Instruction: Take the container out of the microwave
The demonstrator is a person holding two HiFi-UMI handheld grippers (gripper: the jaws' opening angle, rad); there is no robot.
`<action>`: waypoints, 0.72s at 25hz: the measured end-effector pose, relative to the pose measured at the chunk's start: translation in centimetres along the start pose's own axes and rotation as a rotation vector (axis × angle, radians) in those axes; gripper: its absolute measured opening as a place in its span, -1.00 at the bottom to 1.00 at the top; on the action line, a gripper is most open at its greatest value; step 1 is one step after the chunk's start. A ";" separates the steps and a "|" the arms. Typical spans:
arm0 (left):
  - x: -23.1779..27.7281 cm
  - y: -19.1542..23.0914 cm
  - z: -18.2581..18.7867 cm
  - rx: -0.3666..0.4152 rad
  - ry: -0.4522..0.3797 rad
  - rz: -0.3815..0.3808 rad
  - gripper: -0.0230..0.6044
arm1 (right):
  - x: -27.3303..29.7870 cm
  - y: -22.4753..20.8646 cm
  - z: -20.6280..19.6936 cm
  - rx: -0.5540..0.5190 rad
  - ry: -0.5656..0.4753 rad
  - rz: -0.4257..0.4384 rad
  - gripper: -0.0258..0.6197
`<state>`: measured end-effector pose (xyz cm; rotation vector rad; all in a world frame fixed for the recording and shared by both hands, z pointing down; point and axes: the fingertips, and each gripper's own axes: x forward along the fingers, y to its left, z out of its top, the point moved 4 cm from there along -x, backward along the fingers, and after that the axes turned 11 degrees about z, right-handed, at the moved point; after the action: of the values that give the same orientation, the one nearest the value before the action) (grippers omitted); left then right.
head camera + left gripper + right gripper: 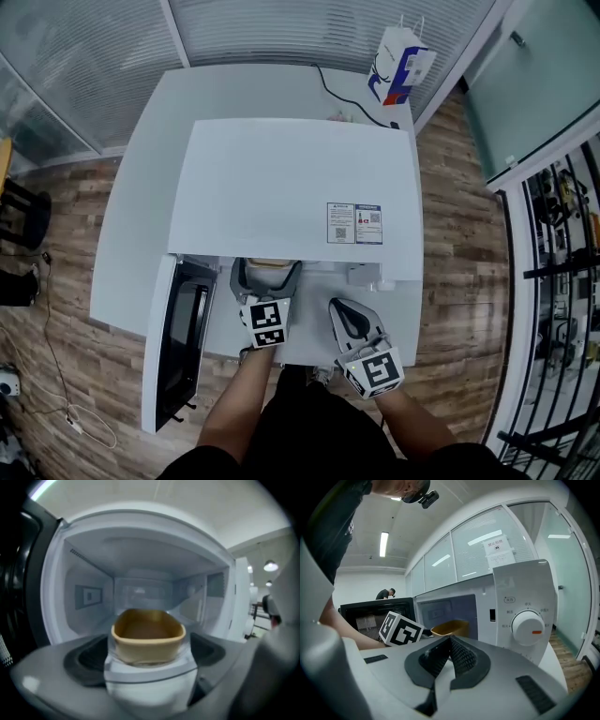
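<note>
The left gripper (149, 654) has its jaws spread around the container (149, 634) and closed onto it, one dark pad on each side. The tan tub fills the gap between them. The right gripper (450, 654) is pinched shut on nothing, its ribbed pads meeting at the tips, and it hangs low in front of the microwave's dial (528, 626), just beside the left one.

The container sits at the mouth of the microwave (291, 187), right at the front edge of the cavity, so it is partly out but not yet clear of the opening. It looks empty, and its walls are thin and matte with a rolled rim, so it is probably light and a little flexible, not brittle. Too hard a squeeze would probably bow the sides inward, while a loose one could let it tip forward, since the hold is at the near end only.

The best place to hold it is where the jaws are now, across the short width just under the rim, which is the stiffest part. It should be kept level and drawn straight back.

The door (183, 337) stands fully open to the left, well clear of the way out. The table (141, 206) in front of the microwave has bare room to set the container down — the narrow strip under the grippers looks nearest
</note>
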<state>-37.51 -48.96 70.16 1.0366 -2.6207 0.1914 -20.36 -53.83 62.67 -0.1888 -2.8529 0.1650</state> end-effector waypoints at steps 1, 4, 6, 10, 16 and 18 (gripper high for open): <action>0.2 0.0 0.0 0.003 -0.002 0.008 0.79 | -0.1 -0.1 -0.1 0.001 0.001 -0.001 -0.94; 0.9 -0.2 -0.1 0.018 0.003 0.019 0.77 | -0.3 -0.4 -0.4 0.004 0.006 -0.004 -0.94; 1.0 -0.2 -0.1 0.023 0.005 0.024 0.56 | -0.5 -0.5 -0.5 0.007 0.011 -0.007 -0.94; 0.4 -0.1 0.1 0.029 -0.003 0.033 0.52 | -0.9 -0.4 -0.4 0.005 0.006 -0.008 -0.94; -2.3 -0.1 0.2 0.030 -0.024 0.050 0.51 | -1.8 0.2 0.0 -0.009 -0.008 0.001 -0.94; -3.5 0.0 0.3 0.026 -0.029 0.054 0.51 | -2.2 0.5 0.3 -0.017 -0.017 0.007 -0.94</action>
<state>-35.17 -46.80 68.73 0.9852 -2.6806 0.2250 -18.26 -53.65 61.71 -0.2014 -2.8717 0.1438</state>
